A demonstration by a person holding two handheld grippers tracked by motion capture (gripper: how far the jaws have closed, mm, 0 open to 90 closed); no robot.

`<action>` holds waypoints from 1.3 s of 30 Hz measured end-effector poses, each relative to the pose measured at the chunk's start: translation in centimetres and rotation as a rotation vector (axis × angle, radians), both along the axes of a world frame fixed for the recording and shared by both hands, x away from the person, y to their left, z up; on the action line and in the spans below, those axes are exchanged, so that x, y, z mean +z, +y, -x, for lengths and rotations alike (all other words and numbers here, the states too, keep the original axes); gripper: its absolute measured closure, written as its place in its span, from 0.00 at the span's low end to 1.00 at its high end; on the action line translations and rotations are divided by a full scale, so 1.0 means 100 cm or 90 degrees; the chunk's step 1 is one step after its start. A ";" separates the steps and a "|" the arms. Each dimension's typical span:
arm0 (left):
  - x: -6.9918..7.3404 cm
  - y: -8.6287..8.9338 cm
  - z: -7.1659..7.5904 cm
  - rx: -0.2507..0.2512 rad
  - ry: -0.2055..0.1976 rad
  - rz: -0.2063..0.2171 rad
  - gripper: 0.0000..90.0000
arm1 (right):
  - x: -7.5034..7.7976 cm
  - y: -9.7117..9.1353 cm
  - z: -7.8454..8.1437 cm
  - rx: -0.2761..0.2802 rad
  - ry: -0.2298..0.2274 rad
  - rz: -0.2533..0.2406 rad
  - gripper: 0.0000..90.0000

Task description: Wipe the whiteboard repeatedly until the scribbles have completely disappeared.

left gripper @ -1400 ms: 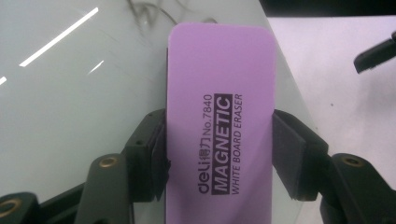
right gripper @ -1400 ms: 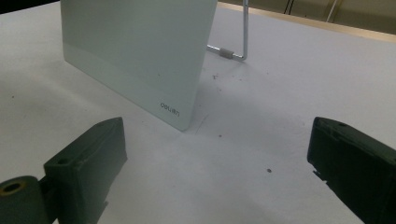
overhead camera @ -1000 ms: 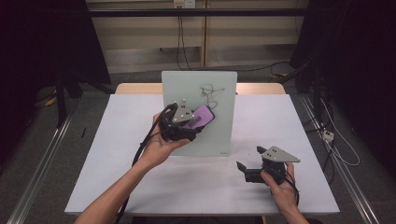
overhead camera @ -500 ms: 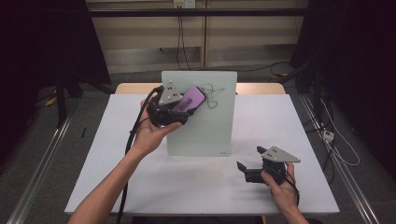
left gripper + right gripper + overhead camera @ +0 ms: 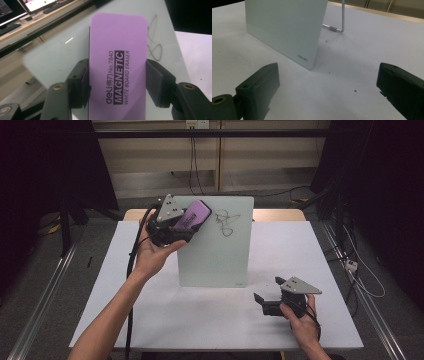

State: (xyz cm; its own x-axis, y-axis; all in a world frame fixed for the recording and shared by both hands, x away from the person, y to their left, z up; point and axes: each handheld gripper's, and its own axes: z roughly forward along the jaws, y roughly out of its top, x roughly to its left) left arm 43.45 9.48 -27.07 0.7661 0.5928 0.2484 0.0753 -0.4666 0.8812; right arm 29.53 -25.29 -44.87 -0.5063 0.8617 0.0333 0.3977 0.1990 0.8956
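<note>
My left tool (image 5: 192,220) clamps the purple rectangular magnetic eraser (image 5: 117,67) by its long edges, face toward the pale glass whiteboard (image 5: 215,255), near its top-left beside the black scribble (image 5: 225,222). My right tool (image 5: 262,300) rests open on the table (image 5: 330,255), clear.

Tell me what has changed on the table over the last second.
The left gripper, shut on the purple eraser, moved up the whiteboard toward its upper left corner, beside the scribble. The right gripper stayed open on the table; the whiteboard did not move.
</note>
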 end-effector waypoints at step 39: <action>-0.008 -0.053 0.005 -0.037 0.000 -0.032 0.46 | -0.001 0.002 -0.001 0.007 0.000 0.002 0.05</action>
State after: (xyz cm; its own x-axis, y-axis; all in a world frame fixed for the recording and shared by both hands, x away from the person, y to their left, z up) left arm 42.93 4.17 -27.91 0.7987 0.5347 0.2761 0.0478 -0.5138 0.8566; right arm 29.65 -25.13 -44.92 -0.5154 0.8564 0.0310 0.3951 0.2053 0.8954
